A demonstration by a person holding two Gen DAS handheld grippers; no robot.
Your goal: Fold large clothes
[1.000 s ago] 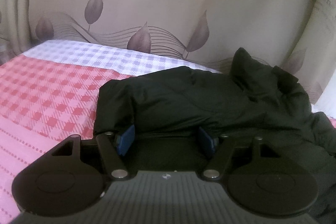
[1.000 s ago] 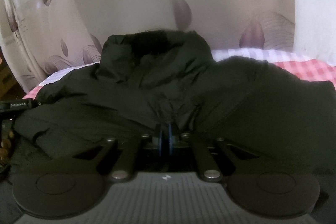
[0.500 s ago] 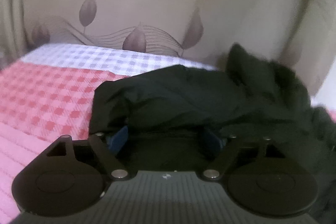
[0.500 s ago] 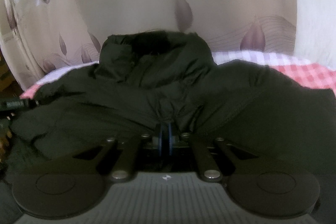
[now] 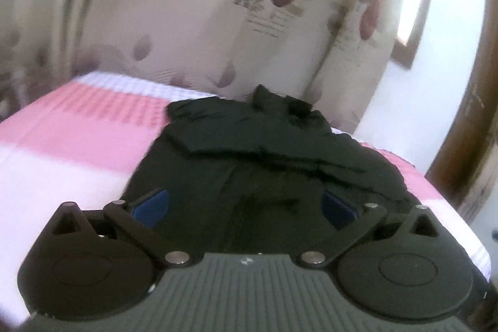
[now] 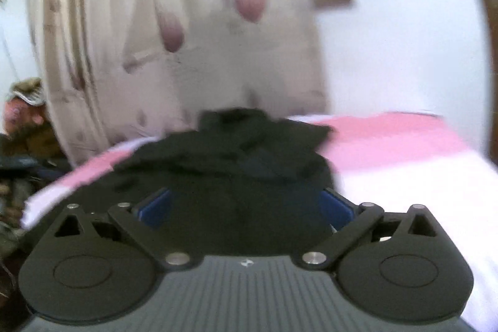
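Observation:
A large black jacket (image 5: 264, 157) lies in a folded heap on the pink checked bed cover (image 5: 77, 126). It also shows in the right wrist view (image 6: 249, 154), blurred. My left gripper (image 5: 244, 209) is open and empty, its blue pads (image 5: 152, 207) wide apart above the jacket's near edge. My right gripper (image 6: 246, 207) is open and empty too, held above the jacket's near part with its blue pads (image 6: 337, 207) spread.
A cream curtain with leaf prints (image 5: 202, 21) hangs behind the bed. A wooden post (image 5: 460, 114) stands at the right. Clutter and a stuffed toy (image 6: 25, 114) sit left of the bed in the right wrist view. A white wall (image 6: 404, 36) lies beyond.
My right gripper has let go of the jacket and opened. Both grippers have pulled back and up from the jacket, which now lies farther off. The left pads have spread wider.

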